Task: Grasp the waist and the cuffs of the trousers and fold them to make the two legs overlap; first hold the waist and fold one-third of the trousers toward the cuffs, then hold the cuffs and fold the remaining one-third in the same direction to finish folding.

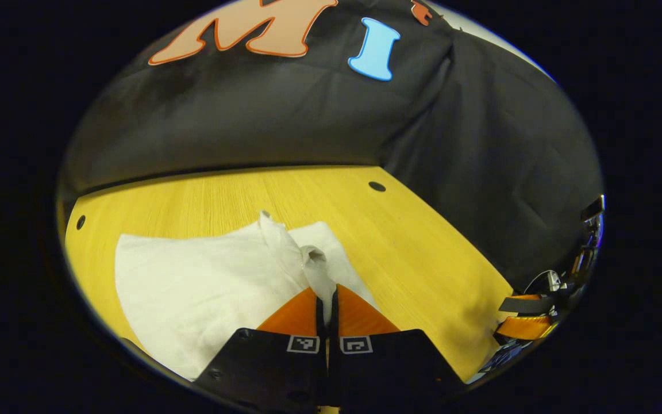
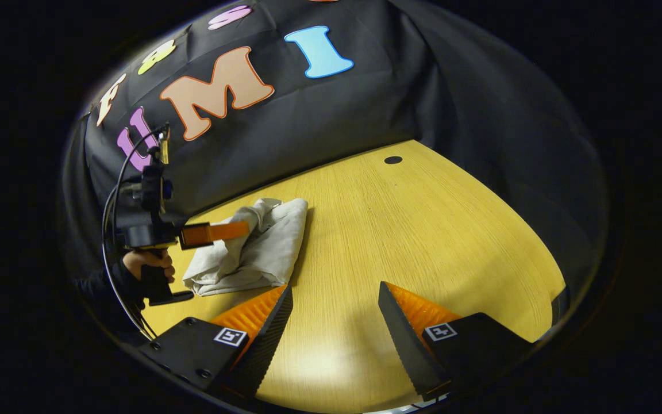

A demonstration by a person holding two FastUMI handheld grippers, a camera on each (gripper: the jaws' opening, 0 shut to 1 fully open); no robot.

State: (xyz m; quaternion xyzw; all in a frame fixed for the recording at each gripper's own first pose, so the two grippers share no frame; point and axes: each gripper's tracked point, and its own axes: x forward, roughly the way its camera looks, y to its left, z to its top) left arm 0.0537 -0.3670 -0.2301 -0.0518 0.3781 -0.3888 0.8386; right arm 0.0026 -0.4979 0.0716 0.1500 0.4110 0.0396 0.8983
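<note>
Pinching a raised fold of the white trousers (image 1: pixel 210 282), the left gripper (image 1: pixel 326 299) has its fingers drawn together on the cloth in the left gripper view; the garment lies folded on the yellow bench (image 1: pixel 423 253), spreading toward nine o'clock. The right gripper (image 1: pixel 529 316) sits at four o'clock, near the bench edge.

In the right gripper view, the right gripper (image 2: pixel 334 299) hangs wide apart over bare bench, gripping nothing. The trousers lie at ten o'clock, the left gripper clamped on them, a hand (image 2: pixel 147 264) holding its handle.
</note>
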